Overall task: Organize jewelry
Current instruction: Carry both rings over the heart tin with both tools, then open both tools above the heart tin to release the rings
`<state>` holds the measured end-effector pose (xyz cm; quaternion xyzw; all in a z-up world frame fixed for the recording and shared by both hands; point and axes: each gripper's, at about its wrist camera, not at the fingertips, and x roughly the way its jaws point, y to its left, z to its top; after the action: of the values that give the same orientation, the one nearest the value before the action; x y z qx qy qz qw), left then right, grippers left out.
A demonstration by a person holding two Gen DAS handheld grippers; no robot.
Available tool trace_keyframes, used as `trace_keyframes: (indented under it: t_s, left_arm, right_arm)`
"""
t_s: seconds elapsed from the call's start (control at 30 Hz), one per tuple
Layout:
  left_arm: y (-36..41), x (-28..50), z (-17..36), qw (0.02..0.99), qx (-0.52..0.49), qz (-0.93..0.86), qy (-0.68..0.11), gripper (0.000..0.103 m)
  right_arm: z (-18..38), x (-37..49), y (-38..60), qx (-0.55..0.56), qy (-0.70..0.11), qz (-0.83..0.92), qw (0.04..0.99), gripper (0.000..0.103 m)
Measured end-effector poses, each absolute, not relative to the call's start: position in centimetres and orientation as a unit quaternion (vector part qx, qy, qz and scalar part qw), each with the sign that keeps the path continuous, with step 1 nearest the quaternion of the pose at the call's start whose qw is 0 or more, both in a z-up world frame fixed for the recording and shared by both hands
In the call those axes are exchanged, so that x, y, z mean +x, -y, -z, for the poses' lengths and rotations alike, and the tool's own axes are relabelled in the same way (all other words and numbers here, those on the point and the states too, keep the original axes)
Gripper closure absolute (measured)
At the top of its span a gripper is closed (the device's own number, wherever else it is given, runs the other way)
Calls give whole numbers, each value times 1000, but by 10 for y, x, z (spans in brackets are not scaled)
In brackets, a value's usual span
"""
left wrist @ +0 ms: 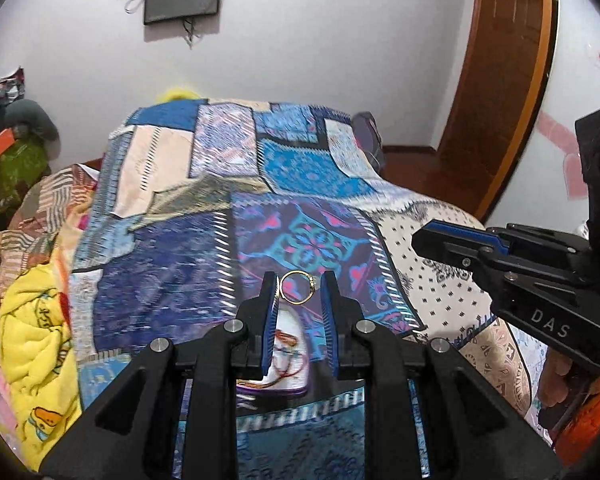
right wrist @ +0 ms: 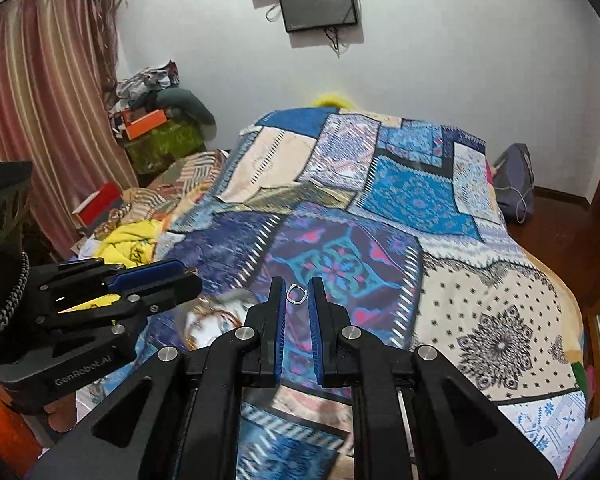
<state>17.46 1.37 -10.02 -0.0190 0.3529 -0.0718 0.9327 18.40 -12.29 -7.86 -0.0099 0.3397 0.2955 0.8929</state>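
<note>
Shiny gold metal ring [left wrist: 297, 288] over matt patchwork cloth bedspread [left wrist: 172, 280]

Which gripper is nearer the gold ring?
Left. The left gripper has the gold ring between its fingertips; the right gripper is off to the side, framing a small silver ring.

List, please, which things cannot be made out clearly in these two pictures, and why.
- Left wrist view: purple-rimmed tray mostly hidden by left gripper; bracelets blurred.
- Whether the gold ring is gripped: unclear.
- Right wrist view: small silver ring at right gripper, too small to show contact.
- Both views: quilt motion-blurred.
</note>
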Motion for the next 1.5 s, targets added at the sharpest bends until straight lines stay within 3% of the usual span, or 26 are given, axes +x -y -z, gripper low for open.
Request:
trace_keyframes:
  t_s: [0.3, 0.87, 1.5]
  left_arm:
    - [-50, 159, 90, 941, -23, 48, -334, 83]
    - [-50, 172, 163, 910, -27, 82, -406, 83]
    - [-51, 179, 182, 900, -38, 86, -426, 83]
  right_arm:
    - [75, 179, 89, -6, -332, -325, 885, 93]
    - [119, 188, 47, -20, -395, -347, 850, 93]
    - [144, 199, 29, -18, -435, -361, 825, 93]
